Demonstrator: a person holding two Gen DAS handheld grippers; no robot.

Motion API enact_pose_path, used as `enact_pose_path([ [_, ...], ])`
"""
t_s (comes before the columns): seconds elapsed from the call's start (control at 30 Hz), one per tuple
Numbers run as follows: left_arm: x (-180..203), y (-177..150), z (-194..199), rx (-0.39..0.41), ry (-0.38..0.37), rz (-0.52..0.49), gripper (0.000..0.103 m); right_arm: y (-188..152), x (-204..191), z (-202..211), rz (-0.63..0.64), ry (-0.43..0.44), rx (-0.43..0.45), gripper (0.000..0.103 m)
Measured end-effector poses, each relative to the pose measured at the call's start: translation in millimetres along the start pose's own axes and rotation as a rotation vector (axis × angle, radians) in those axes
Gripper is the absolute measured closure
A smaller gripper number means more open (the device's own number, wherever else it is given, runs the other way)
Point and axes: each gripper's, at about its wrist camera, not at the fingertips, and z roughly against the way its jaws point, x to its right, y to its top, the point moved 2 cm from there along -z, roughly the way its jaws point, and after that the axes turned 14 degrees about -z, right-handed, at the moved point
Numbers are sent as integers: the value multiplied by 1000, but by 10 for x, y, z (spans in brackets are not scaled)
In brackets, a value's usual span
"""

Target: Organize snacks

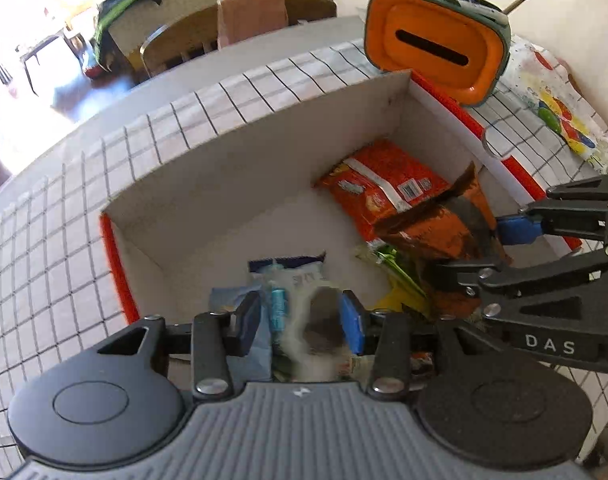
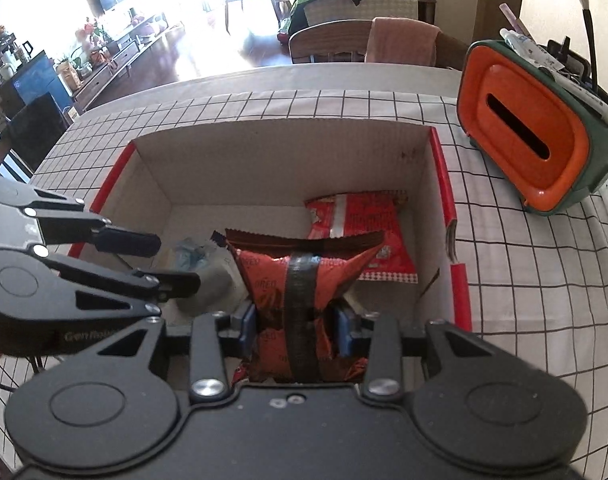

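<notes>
While tilted down, right hand-held gripper pinching brown snack packet, over box

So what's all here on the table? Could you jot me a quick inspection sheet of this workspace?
Surface: table under a checked tablecloth.
Job's things: open cardboard box; red snack bag lying inside; pale blue-white packet.
Clutter: orange tissue holder stuffed with brushes and pens; painted sheet.
Grippers: right gripper shut on a red-brown snack bag above the box; left gripper around the pale packet, pads not plainly pressing.
Cables: nothing seen.
Surroundings: chairs, bright living room.
</notes>
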Motion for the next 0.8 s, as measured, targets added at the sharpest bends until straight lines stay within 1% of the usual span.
enact_pose_path([
  [0.03, -13, -17, 30, 10, 2, 4, 49, 0, 6, 0, -2, 1, -1, 65],
  [0.17, -54, -60, 126, 40, -6, 29, 46, -20, -1, 24, -8, 9, 0, 65],
  [0.23, -73, -88, 188, 65, -4, 40, 39, -27, -21, 38, -5, 10, 3, 64],
  [0.33, -89, -134, 269, 100, -8, 49, 36, -64, -67, 78, 6, 19, 7, 62],
  [0.37, -93, -155, 302, 110, -5, 48, 36, -76, -81, 90, 6, 22, 8, 59],
  [0.43, -107, -194, 365, 131, -1, 47, 35, -104, -104, 131, 7, 28, 19, 55],
  [0.5, -130, -248, 438, 156, 0, 51, 34, -134, -133, 183, 6, 26, 34, 45],
  [0.53, -148, -280, 483, 169, 2, 58, 33, -153, -154, 214, 10, 26, 43, 42],
  [0.57, -167, -310, 521, 179, 3, 65, 32, -165, -175, 244, 12, 25, 50, 37],
  [0.6, -187, -338, 560, 191, 3, 72, 32, -177, -194, 273, 14, 17, 60, 29],
  [0.63, -209, -374, 609, 207, 5, 79, 31, -197, -214, 319, 20, 8, 79, 24],
  [0.67, -227, -405, 652, 219, 6, 84, 31, -218, -234, 375, 24, 12, 102, 17],
  [0.7, -239, -426, 683, 227, 7, 86, 30, -235, -252, 424, 24, 21, 119, 14],
  [0.77, -260, -477, 770, 250, 15, 90, 28, -255, -303, 512, 25, 29, 136, 12],
  [0.8, -268, -500, 811, 262, 17, 90, 26, -265, -329, 558, 24, 31, 148, 8],
])
